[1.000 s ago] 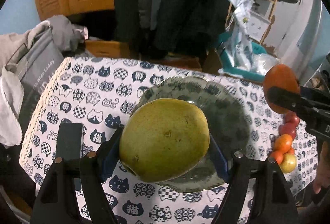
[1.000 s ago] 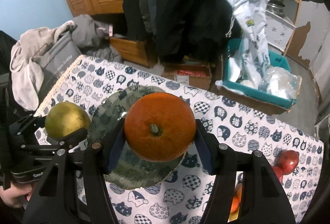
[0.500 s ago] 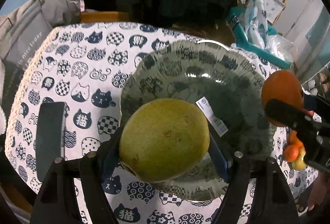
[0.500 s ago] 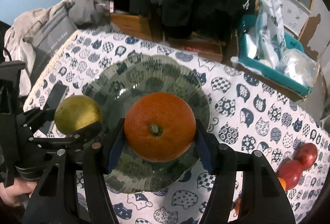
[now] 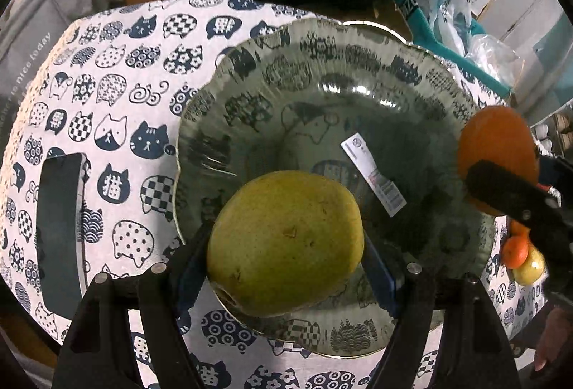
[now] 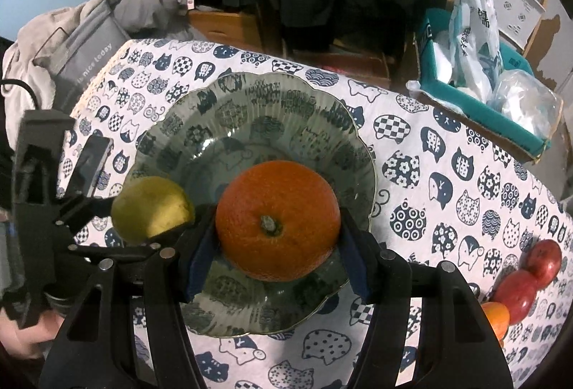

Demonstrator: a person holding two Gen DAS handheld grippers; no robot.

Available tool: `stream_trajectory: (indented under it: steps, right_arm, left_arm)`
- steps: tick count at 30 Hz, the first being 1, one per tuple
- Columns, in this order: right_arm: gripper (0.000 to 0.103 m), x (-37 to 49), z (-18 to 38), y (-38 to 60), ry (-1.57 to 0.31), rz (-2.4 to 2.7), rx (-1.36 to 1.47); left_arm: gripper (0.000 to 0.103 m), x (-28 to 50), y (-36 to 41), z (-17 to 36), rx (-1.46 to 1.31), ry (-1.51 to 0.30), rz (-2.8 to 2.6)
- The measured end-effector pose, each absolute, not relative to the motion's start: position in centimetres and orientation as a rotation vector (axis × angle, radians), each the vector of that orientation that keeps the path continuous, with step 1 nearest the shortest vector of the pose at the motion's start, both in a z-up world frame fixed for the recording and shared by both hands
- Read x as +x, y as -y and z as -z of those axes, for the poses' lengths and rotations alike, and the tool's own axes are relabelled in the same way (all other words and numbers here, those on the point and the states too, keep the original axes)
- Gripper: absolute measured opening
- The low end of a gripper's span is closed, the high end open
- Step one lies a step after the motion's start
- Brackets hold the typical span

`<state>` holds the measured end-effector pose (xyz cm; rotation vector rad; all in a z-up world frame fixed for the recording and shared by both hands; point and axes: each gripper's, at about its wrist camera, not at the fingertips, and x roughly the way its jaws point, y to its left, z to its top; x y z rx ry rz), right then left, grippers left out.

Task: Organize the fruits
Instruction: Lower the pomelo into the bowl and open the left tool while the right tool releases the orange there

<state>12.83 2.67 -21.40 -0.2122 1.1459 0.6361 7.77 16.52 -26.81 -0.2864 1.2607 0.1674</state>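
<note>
Left gripper [image 5: 286,267] was clamped on a yellow-green fruit [image 5: 284,242], blue pads pressed to both its sides. The fruit hung over the near-left part of the glass plate [image 5: 250,74]; whether it touched the plate could not be told.

Right gripper [image 6: 277,247] was clamped on an orange [image 6: 277,219], stem end facing the camera, over the near half of the same plate. In the right wrist view the orange sat just right of the yellow-green fruit, the two close but apart.

The plate stood on a cat-print cloth [image 6: 447,174], a white label [image 5: 372,179] lying in its middle. A dark phone [image 5: 59,228] lay on the cloth left of the plate. More fruit lay at the cloth's right edge: two red fruits [image 6: 530,278] and a small orange [image 6: 496,317].
</note>
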Motion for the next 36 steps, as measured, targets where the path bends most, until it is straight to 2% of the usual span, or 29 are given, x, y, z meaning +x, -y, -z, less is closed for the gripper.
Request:
stream_trajectory:
  steps: [15, 18, 36]
  right_arm:
    - [0.064, 13.8, 21.1, -1.6, -1.174, -0.631, -0.134]
    - [0.064, 13.9, 21.1, -1.5, -1.175, -0.629, -0.125]
    - [0.064, 13.3, 24.2, -4.2, -1.283, -0.663, -0.18]
  left_arm:
    - [0.08, 8.5, -14.8, 28.1, -0.255, -1.315, -0.17]
    - [0.089, 8.3, -15.1, 27.5, -0.273, -1.29, -0.177]
    - [0.09, 4.0, -19.8, 22.4, -0.371, -1.189, -0.273]
